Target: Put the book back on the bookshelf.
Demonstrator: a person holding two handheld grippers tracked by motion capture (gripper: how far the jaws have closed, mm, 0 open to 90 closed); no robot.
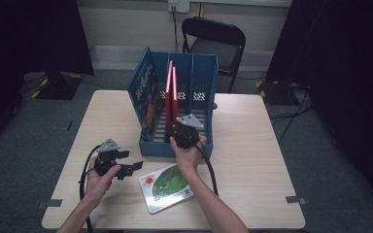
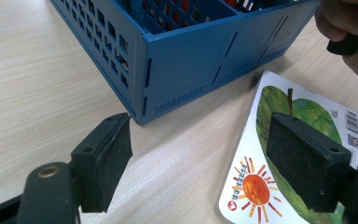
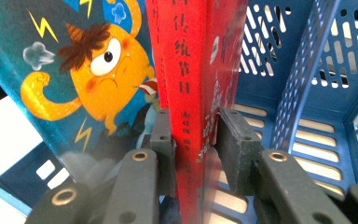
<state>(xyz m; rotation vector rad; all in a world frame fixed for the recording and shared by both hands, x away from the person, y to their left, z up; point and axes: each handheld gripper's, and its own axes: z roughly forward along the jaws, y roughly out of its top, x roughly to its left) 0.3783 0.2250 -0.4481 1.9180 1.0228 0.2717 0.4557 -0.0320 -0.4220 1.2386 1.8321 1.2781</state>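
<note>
R gripper [image 3: 196, 135] is clamped on the red book [image 3: 196, 70], one jaw on each cover, near the book's lower end. In the high view the R gripper [image 1: 184, 130] sits at the front of the blue crate [image 1: 175, 148], w/ the red book [image 1: 171, 97] standing upright in the middle compartment, spine toward the person. The R hand [image 1: 187, 153] grips the handle just behind the crate's front wall. Next to the red book, on its left in the right gripper view, leans a book w/ an orange cartoon face [image 3: 93, 70] on a teal cover; it tilts against the crate's left side.

L gripper [image 1: 119, 165] rests low over the table [image 1: 252, 160], left of the crate, held by the L hand [image 1: 97, 179]. Its jaws are spread wide w/ nothing btwn them. In the left gripper view the L gripper [image 2: 198, 161] looks at the crate's front corner and a flat picture book w/ a sun and green leaf [image 2: 303, 116]. That book [image 1: 167, 187] lies flat on the table just in front of the crate, btwn the two forearms, apart from both grippers.
</note>
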